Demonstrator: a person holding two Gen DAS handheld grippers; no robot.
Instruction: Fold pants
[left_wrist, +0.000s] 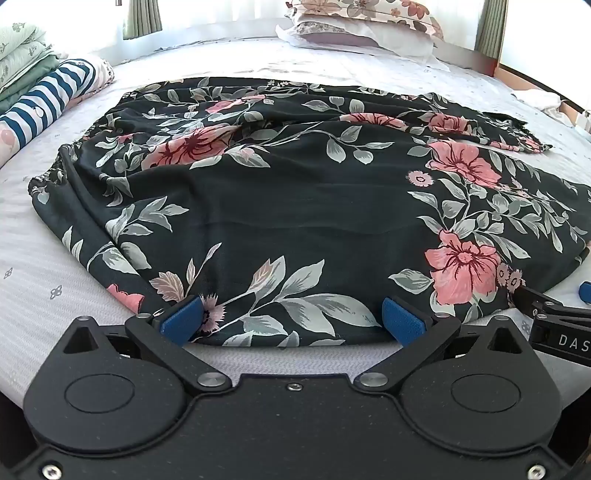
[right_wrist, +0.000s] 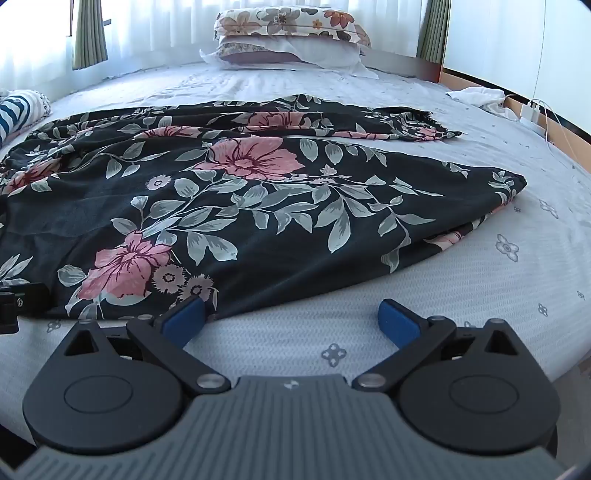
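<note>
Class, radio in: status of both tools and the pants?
Left tool open, at pants edge. Right tool open, same edge. Pants spread, unfolded. Nothing blocking.

The left view's edge cuts off the striped bedding (left_wrist: 48, 96), and the pants (left_wrist: 295, 192) perhaps hide a second layer.

Daylight enters from the far side through sheer curtains (right_wrist: 155, 33), which are blown out to near white; the scene is bright and evenly lit, with only soft shadows along the near edge of the dark pants (left_wrist: 280, 206). Both views are sharp at the centre. Strong fisheye bending curves the bed (right_wrist: 480, 295) at the left and right edges, with dark corners.
</note>
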